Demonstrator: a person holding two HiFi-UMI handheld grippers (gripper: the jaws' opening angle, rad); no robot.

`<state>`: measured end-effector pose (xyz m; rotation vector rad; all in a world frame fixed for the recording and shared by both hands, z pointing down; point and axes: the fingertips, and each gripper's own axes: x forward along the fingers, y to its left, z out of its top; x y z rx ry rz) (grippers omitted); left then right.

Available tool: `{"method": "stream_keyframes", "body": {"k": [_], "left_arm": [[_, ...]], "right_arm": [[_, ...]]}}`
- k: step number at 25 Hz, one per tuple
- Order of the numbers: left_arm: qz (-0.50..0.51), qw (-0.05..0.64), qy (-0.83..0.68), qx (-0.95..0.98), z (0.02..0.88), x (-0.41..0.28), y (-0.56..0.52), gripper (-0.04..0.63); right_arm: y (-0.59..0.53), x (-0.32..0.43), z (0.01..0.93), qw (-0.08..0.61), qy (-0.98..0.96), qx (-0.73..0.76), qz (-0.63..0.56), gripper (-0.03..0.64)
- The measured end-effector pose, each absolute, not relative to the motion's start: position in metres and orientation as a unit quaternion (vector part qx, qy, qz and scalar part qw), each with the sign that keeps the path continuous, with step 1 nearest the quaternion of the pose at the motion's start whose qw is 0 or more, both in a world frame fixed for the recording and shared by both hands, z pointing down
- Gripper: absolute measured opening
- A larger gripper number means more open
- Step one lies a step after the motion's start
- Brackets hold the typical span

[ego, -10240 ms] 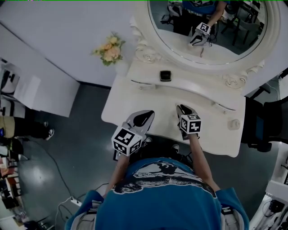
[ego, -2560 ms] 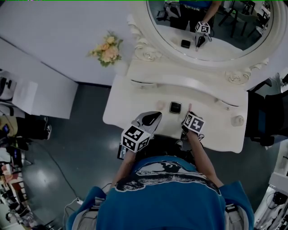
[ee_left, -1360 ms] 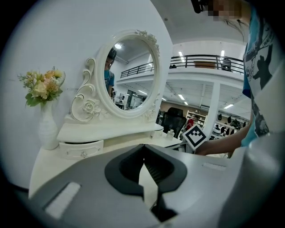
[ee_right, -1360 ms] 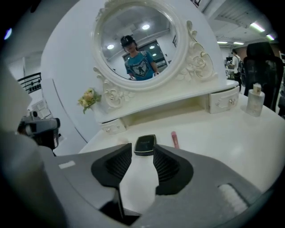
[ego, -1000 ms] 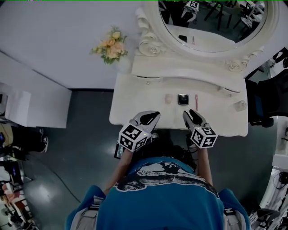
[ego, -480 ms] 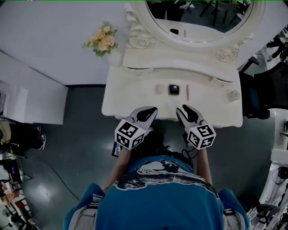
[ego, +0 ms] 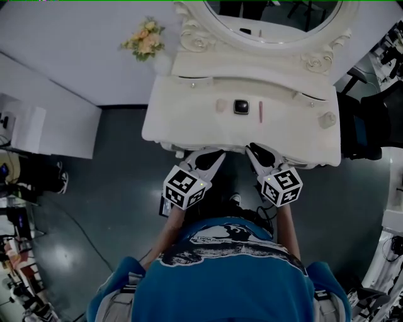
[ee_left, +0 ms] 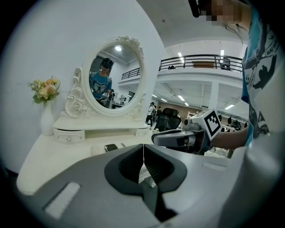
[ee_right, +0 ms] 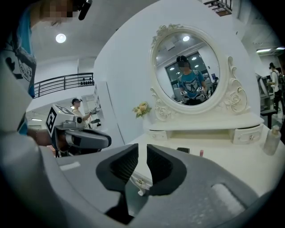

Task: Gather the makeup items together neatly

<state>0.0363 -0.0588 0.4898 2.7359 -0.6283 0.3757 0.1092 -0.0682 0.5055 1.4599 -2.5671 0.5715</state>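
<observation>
Three makeup items lie in a row on the white dressing table point(ego: 165, 129): a pale pink piece point(ego: 220, 105), a black square compact point(ego: 240, 106) and a pink lipstick point(ego: 260, 110). Both grippers hang off the table's front edge, apart from the items. My left gripper point(ego: 214, 157) is shut and empty. My right gripper point(ego: 253, 153) has just been closing to a narrow gap with nothing in it. The compact point(ee_left: 111, 147) shows past the left gripper point(ee_left: 143, 148). The compact point(ee_right: 183, 150) and lipstick point(ee_right: 201, 153) show beyond the right gripper point(ee_right: 142, 150).
An oval mirror point(ego: 271, 19) in an ornate white frame stands at the table's back above a small drawer shelf. A vase of flowers point(ego: 145, 38) sits at the back left. A small bottle point(ego: 327, 119) stands at the table's right. A dark chair point(ego: 362, 135) is on the right.
Both grippers have drawn back from over the table's front to just off its edge. The right jaws have narrowed. The three items have not moved on the table.
</observation>
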Motion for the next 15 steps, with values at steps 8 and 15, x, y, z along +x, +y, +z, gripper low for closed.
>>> {"method": "stream_keyframes", "body": {"k": [8,15], "left_arm": [[0.128,0.154,-0.237,0.950,0.494,0.032,-0.022,0.011],[0.125,0.151,-0.237,0.952,0.498,0.032,-0.003,0.011]], "right_arm": [[-0.029,0.100,0.510,0.075,-0.859,0.473,0.180,0.003],[-0.008,0.094,0.514,0.080,-0.866,0.463,0.170,0.002]]}}
